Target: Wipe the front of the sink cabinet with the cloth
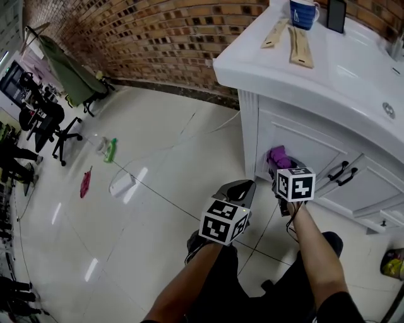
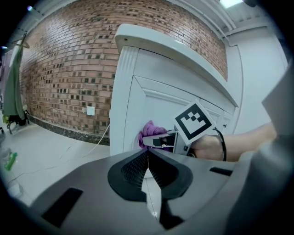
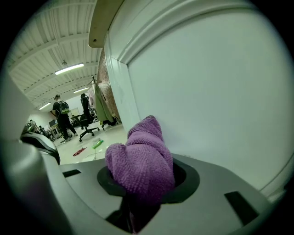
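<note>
Between the jaws of my right gripper [image 3: 142,186] sits a bunched purple cloth [image 3: 140,163], clamped tight, its top lobe against a white panel of the sink cabinet [image 3: 211,87]. My left gripper [image 2: 148,172] hangs just beside it, low and clear of the cabinet, jaws pressed together on nothing.

From the left gripper view I see what my own right camera cannot: the cloth sits on the cabinet front just inside its fluted corner post, low on the panel.

From the head view, black door handles [image 1: 341,171] lie further right along the front, apart from the cloth. Up on the countertop stand a blue mug [image 1: 303,12], two wooden pieces [image 1: 302,47] and a dark flat thing whose kind I cannot tell.

Out on the tiled floor lie a green bottle [image 1: 111,149], a pink scrap [image 1: 84,183] and a white object [image 1: 121,184], well apart from me. Beyond them are an office chair [image 1: 53,126] and a brick wall [image 1: 145,31]. Only the right gripper view shows a person [image 3: 60,114] standing far back, and only the left one a wall socket [image 2: 90,110].
</note>
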Action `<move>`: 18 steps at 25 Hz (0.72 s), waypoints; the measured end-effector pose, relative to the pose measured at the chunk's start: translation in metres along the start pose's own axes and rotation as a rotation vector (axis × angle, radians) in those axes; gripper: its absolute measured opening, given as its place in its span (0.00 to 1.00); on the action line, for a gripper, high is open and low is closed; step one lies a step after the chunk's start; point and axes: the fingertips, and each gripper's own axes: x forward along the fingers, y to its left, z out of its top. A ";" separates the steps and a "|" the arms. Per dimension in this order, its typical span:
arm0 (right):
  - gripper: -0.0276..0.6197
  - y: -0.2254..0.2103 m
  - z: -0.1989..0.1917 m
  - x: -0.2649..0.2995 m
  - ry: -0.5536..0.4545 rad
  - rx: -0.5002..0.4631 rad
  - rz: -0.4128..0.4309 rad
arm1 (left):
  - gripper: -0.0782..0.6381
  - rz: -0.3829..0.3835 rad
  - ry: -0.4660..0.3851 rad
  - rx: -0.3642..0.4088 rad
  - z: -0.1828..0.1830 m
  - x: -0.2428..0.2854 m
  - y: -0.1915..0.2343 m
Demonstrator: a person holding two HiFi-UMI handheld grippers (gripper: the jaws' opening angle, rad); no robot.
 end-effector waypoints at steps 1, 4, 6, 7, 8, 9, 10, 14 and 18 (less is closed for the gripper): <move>0.24 -0.005 -0.002 -0.003 0.001 0.004 -0.006 | 0.12 -0.003 0.002 0.002 0.000 0.002 -0.002; 0.24 -0.017 -0.011 -0.010 0.004 0.017 -0.021 | 0.12 -0.012 0.011 0.007 -0.001 0.009 -0.010; 0.24 -0.025 -0.017 -0.015 0.007 0.028 -0.032 | 0.12 -0.022 0.018 0.012 -0.003 0.014 -0.016; 0.24 -0.029 -0.021 -0.018 0.008 0.034 -0.039 | 0.12 -0.028 0.022 0.014 -0.003 0.016 -0.020; 0.24 -0.034 -0.024 -0.021 0.010 0.039 -0.047 | 0.12 -0.033 0.025 0.016 -0.004 0.019 -0.023; 0.24 -0.038 -0.028 -0.024 0.012 0.045 -0.054 | 0.12 -0.039 0.028 0.017 -0.005 0.021 -0.027; 0.24 -0.043 -0.031 -0.027 0.015 0.052 -0.062 | 0.12 -0.045 0.032 0.019 -0.006 0.024 -0.030; 0.24 -0.060 -0.045 -0.039 0.023 0.079 -0.089 | 0.12 -0.071 0.042 0.024 -0.008 0.036 -0.046; 0.24 -0.081 -0.061 -0.054 0.030 0.121 -0.120 | 0.12 -0.097 0.048 0.029 -0.008 0.048 -0.063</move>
